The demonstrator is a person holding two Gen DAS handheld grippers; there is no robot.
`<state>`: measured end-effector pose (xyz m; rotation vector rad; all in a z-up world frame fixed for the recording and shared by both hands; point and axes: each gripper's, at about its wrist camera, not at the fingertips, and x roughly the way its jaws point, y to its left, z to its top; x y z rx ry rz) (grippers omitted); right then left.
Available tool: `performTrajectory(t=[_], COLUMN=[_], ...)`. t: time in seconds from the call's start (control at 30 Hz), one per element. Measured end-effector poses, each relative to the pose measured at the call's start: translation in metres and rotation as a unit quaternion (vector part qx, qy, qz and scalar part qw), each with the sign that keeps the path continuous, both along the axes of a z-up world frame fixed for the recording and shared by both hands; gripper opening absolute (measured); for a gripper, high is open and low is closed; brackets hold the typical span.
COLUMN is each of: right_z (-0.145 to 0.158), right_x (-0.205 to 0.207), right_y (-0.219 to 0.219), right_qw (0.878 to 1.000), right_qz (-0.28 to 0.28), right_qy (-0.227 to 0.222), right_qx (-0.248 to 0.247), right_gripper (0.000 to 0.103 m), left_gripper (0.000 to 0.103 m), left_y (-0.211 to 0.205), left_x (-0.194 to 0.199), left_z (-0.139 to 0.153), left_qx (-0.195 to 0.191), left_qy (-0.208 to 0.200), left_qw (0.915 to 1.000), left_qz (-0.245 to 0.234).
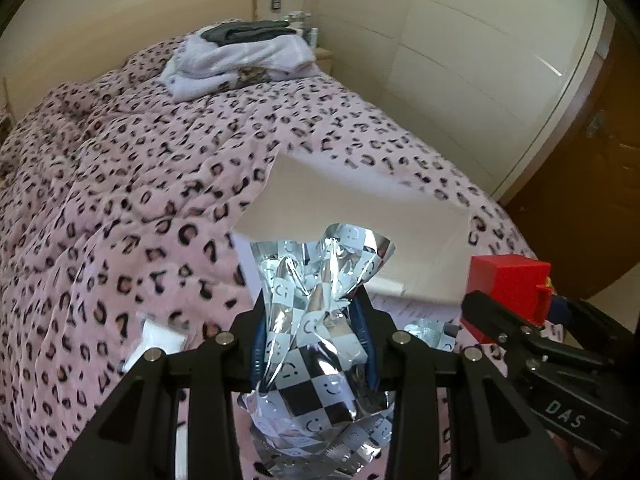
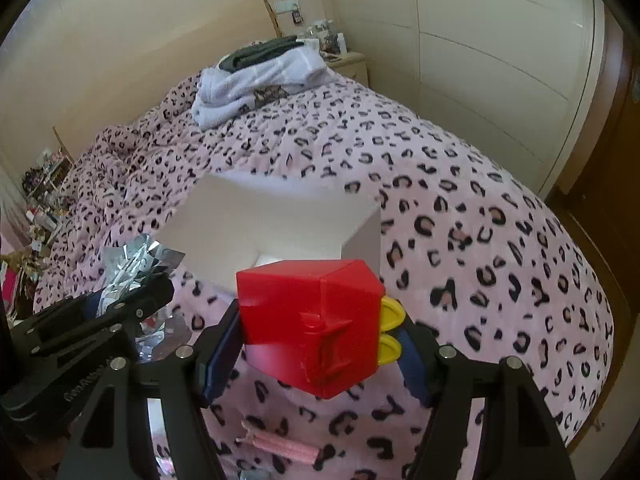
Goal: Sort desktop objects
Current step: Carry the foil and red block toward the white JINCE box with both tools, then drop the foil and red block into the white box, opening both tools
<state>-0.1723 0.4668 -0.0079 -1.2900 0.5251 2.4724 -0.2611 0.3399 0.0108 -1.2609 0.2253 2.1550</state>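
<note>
While both loads hang above bed (image 2: 460, 208), left tool (image 1: 312, 332) clamped on foil bag (image 1: 316, 320), squeezing crinkled neck so slack body dangles. Right tool (image 2: 316, 336) clamped across red box (image 2: 312, 320), yellow tabs (image 2: 390, 330) against right finger. White box (image 2: 260, 220) sits just beyond, open toward tools, likely sorting bin. Pink roll (image 2: 280, 446) lies near on bed. Folded laundry (image 2: 256, 76) far.

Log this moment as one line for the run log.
left gripper: shut on foil bag | right gripper: shut on red box | both above bed | white box ahead
</note>
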Motion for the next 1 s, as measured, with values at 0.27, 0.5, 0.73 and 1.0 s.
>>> performTrajectory(t=[0.27, 0.5, 0.73, 1.0], right_z=[0.010, 0.004, -0.010, -0.026], right_x=[-0.033, -0.056, -0.074, -0.088], right_y=[0.015, 0.016, 0.014, 0.014], right_qw=[1.000, 1.000, 1.000, 0.999], right_qz=[-0.001, 0.007, 0.018, 0.030], right_qy=[0.020, 0.019, 0.007, -0.008], right_qx=[0.003, 0.013, 0.022, 0.030], right_gripper=[0.071, 0.071, 0.071, 0.071], left_gripper=[0.038, 0.038, 0.038, 0.038], left_y=[0.021, 0.040, 0.055, 0.063], left_x=[-0.044, -0.078, -0.094, -0.095], left_z=[0.020, 0.012, -0.003, -0.023], left_qx=[0.025, 0.031, 0.016, 0.005], left_qy=[-0.008, -0.032, -0.043, -0.054], left_qw=[0.9994, 0.9983, 0.9980, 0.9974], left_qz=[-0.021, -0.037, -0.042, -0.046])
